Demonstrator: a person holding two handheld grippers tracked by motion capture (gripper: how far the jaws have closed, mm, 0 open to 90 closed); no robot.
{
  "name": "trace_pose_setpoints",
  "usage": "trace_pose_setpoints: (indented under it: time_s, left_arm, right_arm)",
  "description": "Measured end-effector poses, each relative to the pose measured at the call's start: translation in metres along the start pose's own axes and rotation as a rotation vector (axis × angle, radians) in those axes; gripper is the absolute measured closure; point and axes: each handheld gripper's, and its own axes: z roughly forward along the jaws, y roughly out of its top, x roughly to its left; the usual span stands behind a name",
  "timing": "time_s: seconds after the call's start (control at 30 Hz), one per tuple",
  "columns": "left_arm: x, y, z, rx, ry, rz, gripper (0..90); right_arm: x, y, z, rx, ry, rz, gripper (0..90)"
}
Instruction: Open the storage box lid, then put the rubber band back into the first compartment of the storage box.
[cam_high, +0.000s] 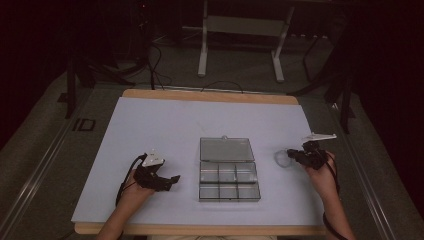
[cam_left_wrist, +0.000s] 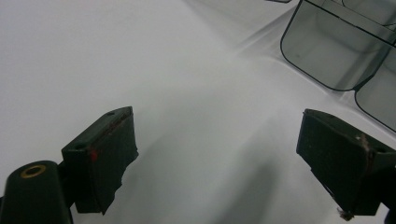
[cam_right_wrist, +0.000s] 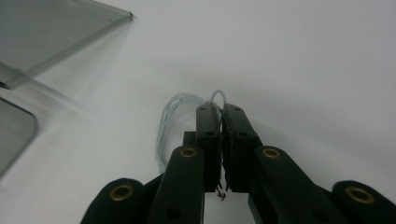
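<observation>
A clear plastic compartment box (cam_high: 229, 179) lies open in the middle of the white sheet, its lid (cam_high: 226, 149) folded back flat behind it. To its right, my right gripper (cam_high: 291, 155) rests low on the sheet, jaws shut on a small coil of thin pale wire (cam_high: 281, 158). In the right gripper view the wire loops (cam_right_wrist: 170, 116) spill out to the left of the closed gripper (cam_right_wrist: 221, 109), and one loop pokes out above the tips. My left gripper (cam_high: 172, 181) sits left of the box, open with nothing in it (cam_left_wrist: 219, 154). Two box compartments (cam_left_wrist: 327, 51) show at upper right.
The white sheet (cam_high: 150, 125) covers a wooden table whose edge (cam_high: 210, 95) shows at the back. A corner of the box lid (cam_right_wrist: 46, 32) lies at the upper left of the right gripper view. Behind the table, a stand's white legs (cam_high: 202, 55) rest on a dark floor.
</observation>
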Motion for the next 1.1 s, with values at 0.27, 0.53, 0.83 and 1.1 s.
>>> trace_pose_setpoints:
  time_s: [0.27, 0.53, 0.83, 1.1]
  left_arm:
    - [0.000, 0.000, 0.000, -0.003, 0.001, -0.006, 12.2]
    - [0.001, -0.001, 0.000, -0.007, -0.006, -0.011, 12.2]
    - [0.002, -0.001, -0.002, -0.019, -0.013, -0.013, 12.2]
    - [0.003, -0.001, -0.002, -0.022, -0.011, -0.016, 12.3]
  right_arm:
    - [0.009, 0.012, -0.013, -0.030, 0.006, -0.030, 86.2]
    - [0.020, 0.026, -0.026, -0.063, 0.032, -0.059, 86.2]
    - [0.041, 0.043, -0.039, -0.092, 0.064, -0.107, 86.1]
    - [0.066, 0.055, -0.044, -0.107, 0.118, -0.166, 86.1]
